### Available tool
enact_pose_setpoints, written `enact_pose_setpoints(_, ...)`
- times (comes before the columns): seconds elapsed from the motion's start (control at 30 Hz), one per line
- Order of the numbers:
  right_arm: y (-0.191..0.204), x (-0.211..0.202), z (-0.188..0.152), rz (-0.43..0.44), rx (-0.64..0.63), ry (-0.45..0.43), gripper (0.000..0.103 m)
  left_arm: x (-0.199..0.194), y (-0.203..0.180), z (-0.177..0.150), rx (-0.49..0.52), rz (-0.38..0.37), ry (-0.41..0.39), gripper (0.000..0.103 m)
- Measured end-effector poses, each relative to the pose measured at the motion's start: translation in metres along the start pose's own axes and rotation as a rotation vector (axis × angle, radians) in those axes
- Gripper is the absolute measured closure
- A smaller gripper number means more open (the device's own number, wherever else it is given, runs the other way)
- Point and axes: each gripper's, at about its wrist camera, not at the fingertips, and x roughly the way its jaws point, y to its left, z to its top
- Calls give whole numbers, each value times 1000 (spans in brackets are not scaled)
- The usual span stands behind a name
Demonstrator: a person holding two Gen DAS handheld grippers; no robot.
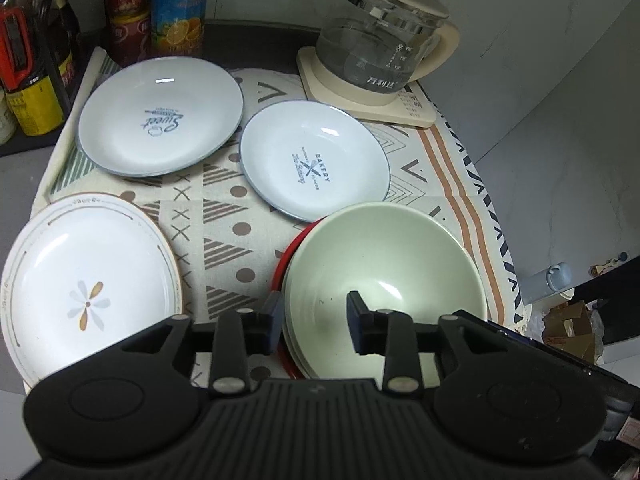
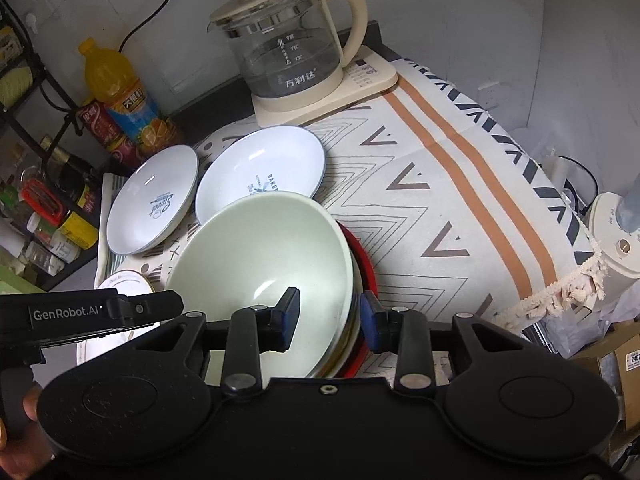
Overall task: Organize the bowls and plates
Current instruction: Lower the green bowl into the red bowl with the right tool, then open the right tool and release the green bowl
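Note:
A pale green bowl [image 1: 384, 264] tops a stack of bowls that sits in a red dish [image 1: 288, 264]; the stack also shows in the right wrist view [image 2: 264, 256]. My left gripper [image 1: 314, 316] is open, its fingers straddling the stack's left rim. My right gripper [image 2: 330, 314] is open, its fingers straddling the right rim. Two white blue-rimmed plates lie behind: "Sweet" [image 1: 160, 116] and "Bakery" [image 1: 316, 164]. A white flower plate [image 1: 86, 280] lies at the left.
A glass kettle on a cream base [image 1: 376, 52] stands at the back. Drink bottles [image 1: 180, 8] and a rack of condiments [image 1: 32, 80] stand at the back left. The patterned cloth [image 2: 460, 200] ends at a fringed edge on the right, with boxes below.

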Motion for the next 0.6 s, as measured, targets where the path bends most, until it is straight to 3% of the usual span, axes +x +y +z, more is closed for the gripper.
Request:
enact_pose_setpoints(0.07,0,-5,-1,5,-4,-12,66,-4,-1,-1,7,9,-15,54)
enact_pose_setpoints(0.17,1,-12,-3,9,-12,-34,55,-13,-1,-3,13,24,-42,42)
enact_pose_setpoints(0.27,2,-19,-6,15,-16,-49,52,-25,3,-8,11,39,-80,31)
enact_pose_setpoints(0.53,10,-41,-16,54,-45,-110,23,-58,25,-28,-26,82,-143,17)
enact_pose_setpoints(0.6,13,-46,-19,70,-60,-118,21,-67,31,-34,-27,99,-151,16)
